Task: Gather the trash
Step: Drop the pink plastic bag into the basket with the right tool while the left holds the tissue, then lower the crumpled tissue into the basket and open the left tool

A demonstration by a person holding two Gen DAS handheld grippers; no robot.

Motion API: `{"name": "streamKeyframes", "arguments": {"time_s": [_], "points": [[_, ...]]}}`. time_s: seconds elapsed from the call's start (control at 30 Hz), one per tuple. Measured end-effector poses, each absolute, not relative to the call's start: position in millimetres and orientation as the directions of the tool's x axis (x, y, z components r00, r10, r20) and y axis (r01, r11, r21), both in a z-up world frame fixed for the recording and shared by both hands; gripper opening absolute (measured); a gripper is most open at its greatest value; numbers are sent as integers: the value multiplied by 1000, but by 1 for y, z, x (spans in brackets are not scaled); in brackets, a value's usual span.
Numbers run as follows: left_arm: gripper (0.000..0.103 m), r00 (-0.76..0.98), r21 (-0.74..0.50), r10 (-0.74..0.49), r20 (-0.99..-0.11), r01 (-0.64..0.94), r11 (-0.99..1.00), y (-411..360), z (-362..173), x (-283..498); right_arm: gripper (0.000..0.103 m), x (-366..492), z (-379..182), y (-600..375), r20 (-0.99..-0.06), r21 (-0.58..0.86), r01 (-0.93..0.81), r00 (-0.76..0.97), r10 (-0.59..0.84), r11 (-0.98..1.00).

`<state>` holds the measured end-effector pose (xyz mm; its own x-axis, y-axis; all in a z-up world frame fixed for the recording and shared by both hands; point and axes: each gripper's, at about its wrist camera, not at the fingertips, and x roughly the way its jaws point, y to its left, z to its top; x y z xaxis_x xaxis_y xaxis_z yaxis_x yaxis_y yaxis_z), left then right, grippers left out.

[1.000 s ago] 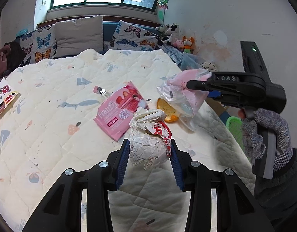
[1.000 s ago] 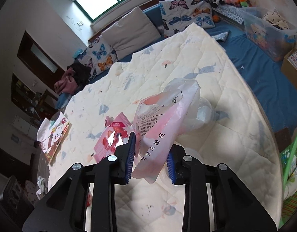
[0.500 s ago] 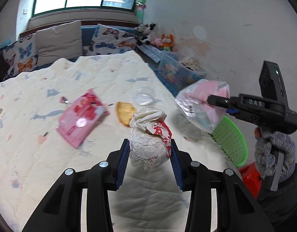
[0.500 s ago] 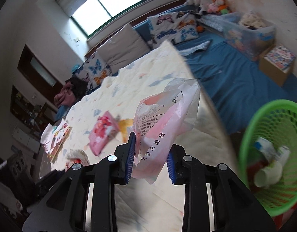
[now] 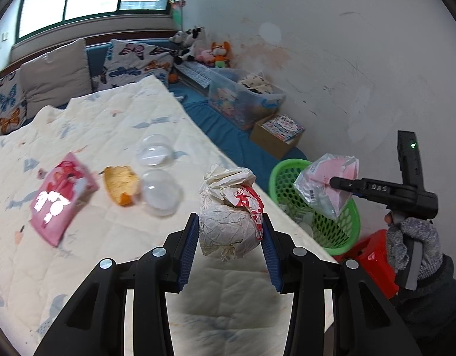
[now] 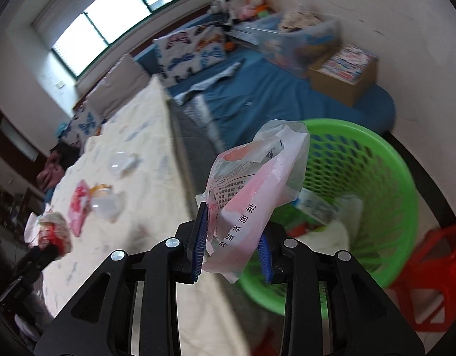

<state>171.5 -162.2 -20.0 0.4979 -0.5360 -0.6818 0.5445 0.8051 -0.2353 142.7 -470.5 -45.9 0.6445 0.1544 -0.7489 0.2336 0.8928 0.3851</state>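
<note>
Left claw point(image 5: 229, 247) clenched on a crumpled paper wrapper point(image 5: 229, 213), held in the air over the bed edge. Right claw point(image 6: 232, 244) clenched on a pink plastic wet-wipe pack point(image 6: 251, 195), hanging over the rim of the green mesh basket point(image 6: 385, 184), which stands on the floor just beside the bed and a red stool point(image 6: 435, 273). Basket already has some trash inside.

Handling, judged: both items light and soft. Wrapper is a loose wad, crushes under the pads, grip at its lower bulk looks secure enough; should fall free on release. Wipe pack is thin slick film, limp, pinched near its lower end so most of it flops above the pads; could cling to a pad or drift on the way down, so best let go well inside the rim.

Looks: wrapper off-white, heavily creased, red print on one side. Pack translucent pink and white, Chinese text, flap partly peeled.

Still on the quilt point(image 5: 79, 267): pink snack packet point(image 5: 60, 198), orange peel-like scrap point(image 5: 121, 182), two clear plastic domes point(image 5: 159, 191), near each other.
</note>
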Motion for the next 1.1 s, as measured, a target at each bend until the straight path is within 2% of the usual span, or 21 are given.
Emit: {"name": "streamKeyframes", "arguments": {"time_s": [0.27,0.47,0.57,0.93,1.03,1.1], "points": [[40,464,-214,-543,-700,589,779,-202,-22,169,35,142,-73,-505,-769,406,301,622,145,863],[40,447,-204,-542,-711,607,768,-220,-23,169,43,146,-83,-514,-773,422,310,614,159,852],[40,439,-201,-544,-716,616,762,-226,-24,169,51,145,-84,-517,-768,427,309,620,161,850],[40,383,-209,-563,-732,661,721,-262,-34,170,57,122,-83,-534,-761,443,333,630,153,833],[40,361,-209,-569,-739,680,703,-275,-38,169,64,111,-81,-541,-758,444,344,636,142,827],[40,350,-205,-569,-744,691,693,-285,-40,169,64,105,-80,-544,-757,442,349,639,135,826]]}}
